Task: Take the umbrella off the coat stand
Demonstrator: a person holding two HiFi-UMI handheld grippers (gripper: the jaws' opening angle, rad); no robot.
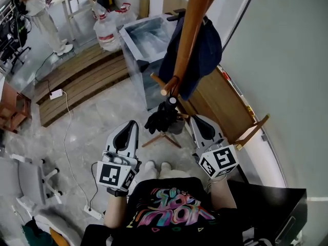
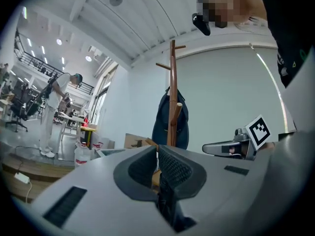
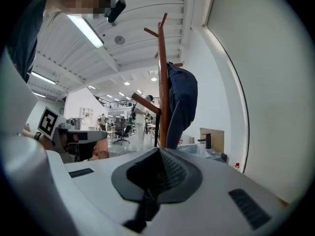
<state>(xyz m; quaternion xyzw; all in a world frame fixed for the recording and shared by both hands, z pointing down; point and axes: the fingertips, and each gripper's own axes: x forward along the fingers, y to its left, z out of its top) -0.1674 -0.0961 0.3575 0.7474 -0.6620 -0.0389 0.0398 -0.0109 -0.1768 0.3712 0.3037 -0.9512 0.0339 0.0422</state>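
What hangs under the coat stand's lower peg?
A bunched black umbrella hangs under that peg. It covers the coat stand's foot; only two wooden legs show. Its attachment to the peg cannot be made out.

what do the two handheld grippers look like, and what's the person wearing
Both the left gripper and right gripper have light grey shells, dark ribbed pads and a white cube with black square markers. The person wears a black T-shirt with a colourful print.

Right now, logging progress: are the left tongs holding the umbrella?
No, the left tongs are shut on nothing; the umbrella hangs from the coat stand.
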